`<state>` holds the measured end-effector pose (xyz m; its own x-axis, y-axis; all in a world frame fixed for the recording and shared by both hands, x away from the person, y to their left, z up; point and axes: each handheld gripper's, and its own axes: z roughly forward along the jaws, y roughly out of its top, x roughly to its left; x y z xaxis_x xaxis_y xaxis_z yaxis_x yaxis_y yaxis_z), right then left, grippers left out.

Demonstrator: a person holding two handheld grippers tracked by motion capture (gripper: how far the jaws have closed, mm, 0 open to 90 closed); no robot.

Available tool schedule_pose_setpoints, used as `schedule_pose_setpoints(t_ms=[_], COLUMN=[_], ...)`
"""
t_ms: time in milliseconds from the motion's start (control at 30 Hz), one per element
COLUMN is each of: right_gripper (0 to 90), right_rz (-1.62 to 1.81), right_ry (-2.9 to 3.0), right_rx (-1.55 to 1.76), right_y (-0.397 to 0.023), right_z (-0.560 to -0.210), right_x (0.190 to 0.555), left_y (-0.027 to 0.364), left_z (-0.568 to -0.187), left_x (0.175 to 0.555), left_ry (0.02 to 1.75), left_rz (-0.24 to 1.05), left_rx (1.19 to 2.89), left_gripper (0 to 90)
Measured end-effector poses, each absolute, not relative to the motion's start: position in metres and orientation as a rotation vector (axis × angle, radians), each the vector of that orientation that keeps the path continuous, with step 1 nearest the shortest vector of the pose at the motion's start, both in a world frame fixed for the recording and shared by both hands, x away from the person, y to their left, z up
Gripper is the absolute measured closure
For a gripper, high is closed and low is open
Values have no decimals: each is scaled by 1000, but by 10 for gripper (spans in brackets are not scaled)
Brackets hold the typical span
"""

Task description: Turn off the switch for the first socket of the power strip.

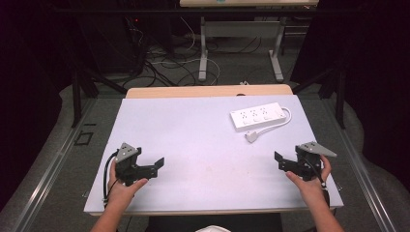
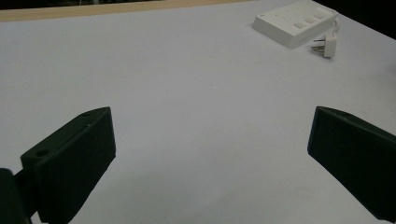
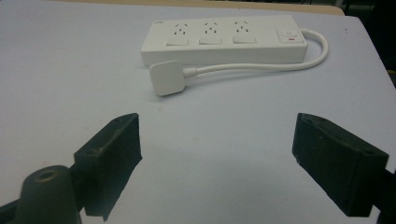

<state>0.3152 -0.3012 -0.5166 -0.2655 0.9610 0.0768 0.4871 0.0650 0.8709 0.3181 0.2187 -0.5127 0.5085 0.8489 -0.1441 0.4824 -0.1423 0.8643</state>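
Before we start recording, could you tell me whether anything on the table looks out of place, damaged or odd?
Nothing stands out. The white power strip lies flat, slightly angled to the table edge, its cable looped back so the plug rests unplugged beside it. Both grippers, left and right, are open and hold nothing.

White power strip (image 3: pixel 224 39), white plug (image 3: pixel 167 78), black tongs (image 1: pixel 155 165), pale table (image 1: pixel 193 140)

Left gripper (image 2: pixel 210 154) is hovering low over the white table (image 2: pixel 187 84) with its black jaws standing wide apart and nothing between them, while a white power strip (image 2: pixel 294 23) is lying near the table's far right corner with its plug (image 2: pixel 327 45) resting just beside it.
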Motion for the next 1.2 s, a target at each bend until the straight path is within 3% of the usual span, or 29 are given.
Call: schedule_pose_setpoints(t_ms=[433, 767, 1200], right_gripper=[178, 309, 374], right_rz=[1150, 1158, 1116], right_ry=[1815, 1841, 1935], right_rx=[1428, 1474, 1455], right_y=[-298, -296, -290], right_z=[-517, -508, -484], right_x=[316, 325, 344], left_y=[219, 216, 220], left_z=[-513, -512, -511], left_x=[316, 314, 314], left_ry=[1127, 1129, 1141], left_rz=[478, 499, 516], left_rx=[1777, 1774, 1761], left_gripper=[15, 26, 30])
